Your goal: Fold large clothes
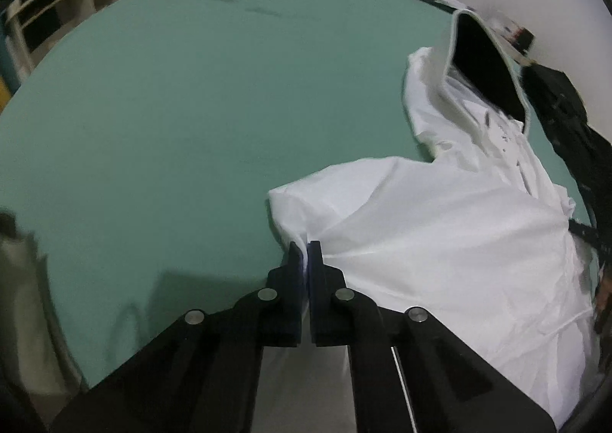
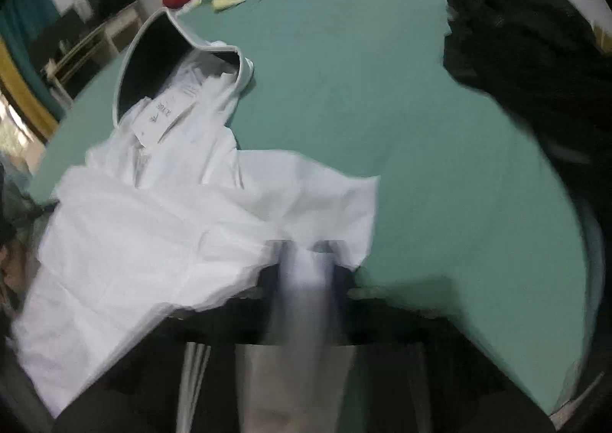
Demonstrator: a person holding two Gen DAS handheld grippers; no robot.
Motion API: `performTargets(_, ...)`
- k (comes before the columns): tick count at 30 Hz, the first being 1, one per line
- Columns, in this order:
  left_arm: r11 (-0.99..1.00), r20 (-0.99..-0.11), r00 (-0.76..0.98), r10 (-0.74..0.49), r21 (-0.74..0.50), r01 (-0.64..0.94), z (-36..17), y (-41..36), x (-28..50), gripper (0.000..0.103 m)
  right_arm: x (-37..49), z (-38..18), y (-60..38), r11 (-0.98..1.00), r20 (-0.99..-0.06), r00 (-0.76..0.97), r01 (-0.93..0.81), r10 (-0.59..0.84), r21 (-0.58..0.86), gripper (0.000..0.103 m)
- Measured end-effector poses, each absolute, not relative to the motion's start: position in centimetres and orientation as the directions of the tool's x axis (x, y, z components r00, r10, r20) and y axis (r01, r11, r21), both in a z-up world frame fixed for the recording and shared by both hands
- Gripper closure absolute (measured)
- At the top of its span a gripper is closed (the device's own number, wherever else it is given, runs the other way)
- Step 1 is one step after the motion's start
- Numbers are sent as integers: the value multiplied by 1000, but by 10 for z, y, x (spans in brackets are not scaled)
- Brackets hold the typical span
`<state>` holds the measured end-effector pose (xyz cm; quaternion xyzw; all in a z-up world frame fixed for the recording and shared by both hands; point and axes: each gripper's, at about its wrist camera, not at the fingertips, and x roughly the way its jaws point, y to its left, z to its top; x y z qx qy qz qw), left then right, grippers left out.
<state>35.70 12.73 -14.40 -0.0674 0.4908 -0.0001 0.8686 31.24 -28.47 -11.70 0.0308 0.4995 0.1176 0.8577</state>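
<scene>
Left wrist view: the left gripper [image 1: 305,253] is clenched on a near edge of the white garment [image 1: 440,241], which lies on the green bed sheet [image 1: 191,108]. Right wrist view, blurred: the right gripper [image 2: 306,257] is clamped on white cloth at another near edge.

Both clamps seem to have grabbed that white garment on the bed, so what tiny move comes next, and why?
Probably draw both corners apart: the left gripper and right gripper each pinch the white garment's near edge, and it lies rumpled on the green bedsheet.
</scene>
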Motion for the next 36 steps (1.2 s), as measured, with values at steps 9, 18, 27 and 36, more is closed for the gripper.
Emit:
performTargets(9, 996, -855, 518, 42, -6, -91, -135, 121, 367, 60, 329, -108, -276, 980, -875, 468, -198, 121, 30, 96)
performTargets(18, 984, -825, 565, -5, -105, -145, -108, 141, 353, 44, 360, -49, -231, 951, -802, 584, -302, 126, -71, 38)
performTargets(27, 968, -821, 570, 24, -124, -220, -101, 159, 357, 44, 476, -47, -108, 876, -772, 629, -420, 93, -237, 44)
performTargets(36, 968, -834, 551, 3, -136, -212, -101, 170, 352, 44, 466, -72, -92, 685, -793, 608, -565, -32, -460, 100)
